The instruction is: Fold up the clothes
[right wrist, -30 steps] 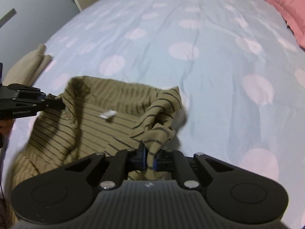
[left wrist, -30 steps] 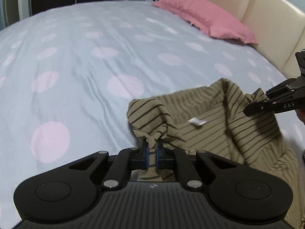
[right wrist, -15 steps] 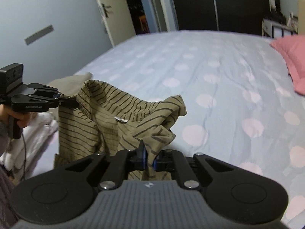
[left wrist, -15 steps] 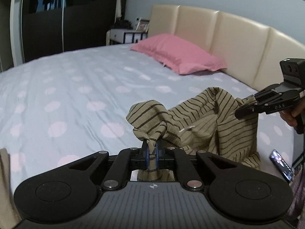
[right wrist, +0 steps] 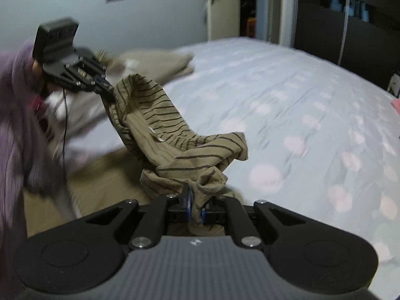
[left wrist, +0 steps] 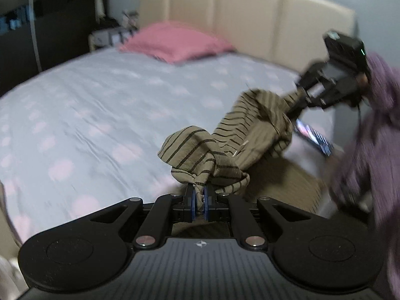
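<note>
An olive shirt with thin dark stripes (left wrist: 252,130) (right wrist: 155,127) hangs in the air between my two grippers, sagging in the middle above the bed. My left gripper (left wrist: 199,200) is shut on one bunched corner of it. My right gripper (right wrist: 195,208) is shut on the opposite corner. Each wrist view shows the other gripper: the right gripper (left wrist: 300,100) pinching the shirt's far edge, and the left gripper (right wrist: 105,85) doing the same. The shirt's lower part drops out of sight behind the gripper bodies.
The bed (left wrist: 105,105) has a pale blue cover with pink dots, a pink pillow (left wrist: 175,42) and a cream headboard (left wrist: 250,17). A phone (left wrist: 315,137) lies near the bed edge. Folded beige cloth (right wrist: 160,62) and white cloth (right wrist: 72,110) lie at the left. A person's purple sleeve (left wrist: 375,125) is close.
Both grippers have lifted the shirt off the bed and pulled back toward the bed's edge. The shirt now hangs clear of the cover, and both views have tilted up and rolled.
</note>
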### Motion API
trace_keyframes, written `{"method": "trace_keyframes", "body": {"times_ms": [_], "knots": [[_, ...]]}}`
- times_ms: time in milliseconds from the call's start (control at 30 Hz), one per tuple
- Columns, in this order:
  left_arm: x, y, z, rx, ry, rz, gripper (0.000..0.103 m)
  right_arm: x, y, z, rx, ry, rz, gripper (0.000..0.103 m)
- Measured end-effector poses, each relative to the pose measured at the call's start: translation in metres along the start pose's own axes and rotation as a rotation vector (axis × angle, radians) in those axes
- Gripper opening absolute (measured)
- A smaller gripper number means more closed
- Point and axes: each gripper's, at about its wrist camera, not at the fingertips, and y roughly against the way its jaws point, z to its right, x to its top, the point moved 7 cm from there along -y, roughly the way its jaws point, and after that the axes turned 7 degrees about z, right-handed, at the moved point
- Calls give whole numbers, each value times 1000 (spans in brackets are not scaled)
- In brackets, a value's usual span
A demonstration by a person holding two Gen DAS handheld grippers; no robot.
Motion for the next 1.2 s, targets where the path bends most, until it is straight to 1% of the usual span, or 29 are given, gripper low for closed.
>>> {"method": "trace_keyframes", "body": {"times_ms": [100, 200, 267, 400, 467, 500, 533, 567, 600, 633, 667, 700, 733, 800, 867, 933, 967, 1033, 1100, 1133, 1200], "knots": [[-27, -14, 19, -37, -14, -82, 4, -26, -10, -13, 26, 22, -71, 8], [-49, -27, 29, -52, -24, -145, 4, -50, -23, -24, 45, 57, -144, 8], [-63, -37, 34, -51, -33, -187, 4, -65, -31, -33, 56, 81, -189, 8], [-85, -48, 37, -34, -70, -250, 5, -83, -48, -38, 48, 108, -247, 9], [-88, -51, 37, -28, -70, -269, 5, -88, -51, -42, 41, 118, -264, 14], [-87, -50, 38, -24, -70, -273, 8, -90, -51, -45, 36, 123, -271, 16], [-86, -49, 38, -20, -70, -278, 14, -91, -47, -47, 30, 129, -274, 24], [-86, -47, 38, -16, -69, -280, 18, -89, -45, -50, 25, 130, -273, 29], [-85, -41, 39, -12, -65, -277, 28, -85, -41, -51, 18, 126, -269, 36], [-82, -37, 41, -6, -59, -269, 39, -83, -39, -52, 4, 119, -263, 39], [-79, -33, 43, 4, -56, -259, 44, -80, -35, -52, -17, 112, -258, 42], [-74, -28, 45, 22, -56, -244, 49, -77, -31, -52, -47, 104, -252, 50], [-70, -24, 46, 40, -55, -229, 51, -74, -27, -52, -78, 97, -246, 52], [-60, -17, 47, 82, -34, -205, 51, -66, -20, -52, -143, 86, -227, 52], [-49, -14, 47, 142, 3, -174, 52, -56, -17, -53, -210, 69, -200, 52], [-39, -14, 47, 221, 34, -137, 52, -46, -16, -55, -280, 54, -173, 52], [-35, -16, 48, 250, 41, -125, 51, -42, -17, -55, -318, 40, -159, 52], [-28, -23, 50, 310, 42, -113, 48, -35, -22, -56, -390, 20, -133, 52], [-25, -34, 52, 364, 31, -140, 46, -31, -32, -58, -454, 24, -128, 52], [-26, -40, 53, 385, 27, -159, 42, -29, -37, -59, -484, 26, -131, 51], [-29, -52, 58, 400, -3, -199, 37, -30, -49, -58, -520, 17, -151, 51]]}}
